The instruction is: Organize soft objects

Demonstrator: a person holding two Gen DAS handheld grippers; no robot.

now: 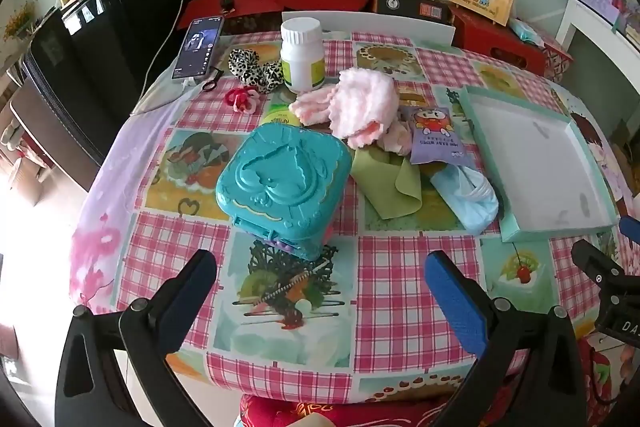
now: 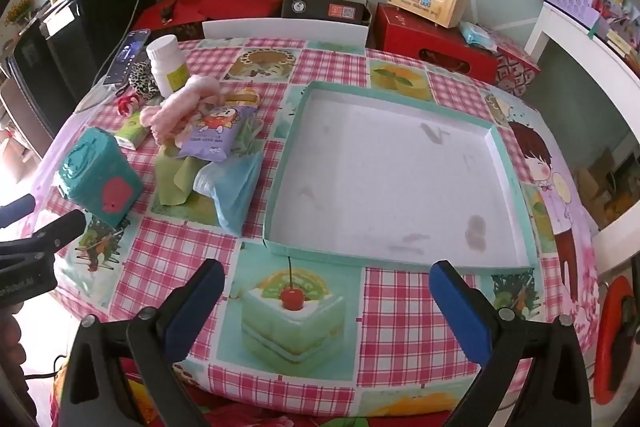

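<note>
A heap of soft things lies mid-table: a pink fluffy cloth (image 1: 360, 103) (image 2: 180, 107), a purple baby-wipes pack (image 1: 434, 133) (image 2: 218, 135), a green cloth (image 1: 390, 187) (image 2: 174, 175) and a blue face mask (image 1: 468, 199) (image 2: 234, 191). An empty shallow teal-rimmed box (image 1: 540, 163) (image 2: 280, 163) sits to the right of the heap. My left gripper (image 1: 320, 267) hovers open over the near table edge, below a teal plastic case (image 1: 284, 179) (image 2: 98, 175). My right gripper (image 2: 326, 277) hangs open in front of the box, holding nothing.
A white bottle (image 1: 302, 57) (image 2: 168, 65), leopard scrunchies (image 1: 256, 69), a red-pink hair tie (image 1: 240, 99), a phone (image 1: 198, 47) and a small green packet (image 2: 130, 133) lie at the far left. Red boxes (image 2: 436, 35) stand behind the round table.
</note>
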